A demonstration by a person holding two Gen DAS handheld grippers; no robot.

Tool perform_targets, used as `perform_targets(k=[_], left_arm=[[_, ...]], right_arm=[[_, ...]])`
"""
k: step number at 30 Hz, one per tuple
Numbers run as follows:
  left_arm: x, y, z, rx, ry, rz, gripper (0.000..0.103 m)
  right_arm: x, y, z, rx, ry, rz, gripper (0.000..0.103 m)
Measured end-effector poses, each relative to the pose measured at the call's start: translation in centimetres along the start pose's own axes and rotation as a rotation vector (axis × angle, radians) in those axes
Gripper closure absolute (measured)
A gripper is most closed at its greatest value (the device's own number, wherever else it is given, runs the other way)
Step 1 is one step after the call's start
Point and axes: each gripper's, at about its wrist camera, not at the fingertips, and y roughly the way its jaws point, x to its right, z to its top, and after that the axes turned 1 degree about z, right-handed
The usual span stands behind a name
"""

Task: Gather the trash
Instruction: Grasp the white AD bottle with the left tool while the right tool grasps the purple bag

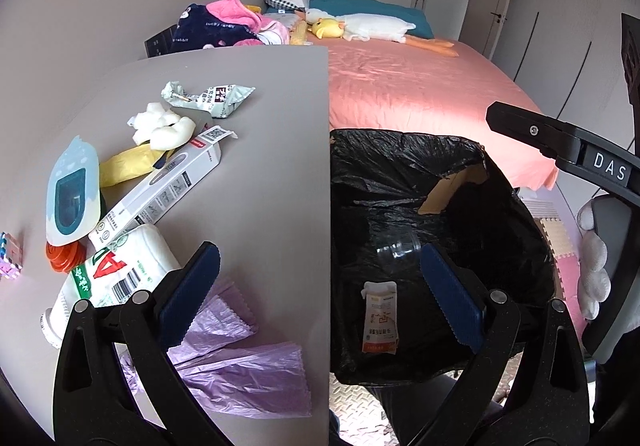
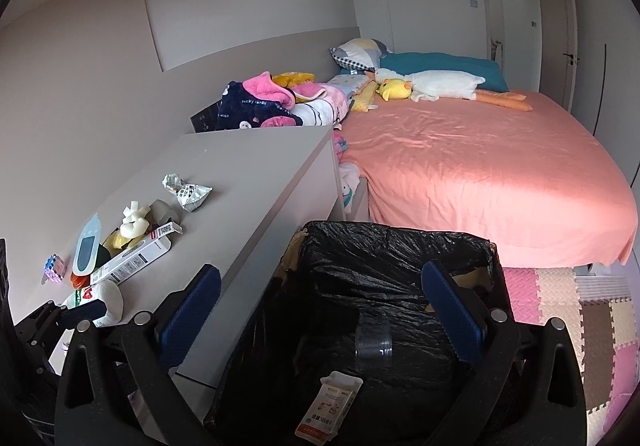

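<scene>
1. Both tools are empty right now: the left gripper (image 1: 320,286) hangs with its jaws spread wide, straddling the edge of the grey cabinet top (image 1: 260,186) and the black-lined bin (image 1: 400,174), and the right gripper (image 2: 320,310) hovers over the bin, jaws just as wide, nothing between them.
2. Looks like a between-items moment. A white sachet (image 1: 380,320) and a clear plastic cup (image 1: 400,250) already lie in the bin.
3. Plenty left on the cabinet top: a purple plastic bag (image 1: 236,362) nearest the left gripper, a white printed pack (image 1: 128,270), a long grey box (image 1: 168,190), foam scraps (image 1: 168,126) and a crumpled wrapper (image 1: 212,98) further back.
4. Next move, I'd say: swing left, drop onto the purple bag, and pinch thin film that may slip.
5. Hard to read: an orange thing under the pale blue packet (image 1: 72,198) is mostly covered, and the bin's bottom is dark.
</scene>
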Motion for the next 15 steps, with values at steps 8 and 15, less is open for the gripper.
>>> perform_targets(k=[8,15], left_arm=[[-2.2,-0.6,-1.0,-0.011,-0.02,0.039,0.006],[-4.6,-1.5,-1.5,-0.009,-0.025,0.085,0.006]], right_arm=[[-2.0,1.0,-0.4,-0.026,-0.024,0.027,0.003],[-4.3,2.0,-0.9,-0.052,-0.062,0.05,0.003]])
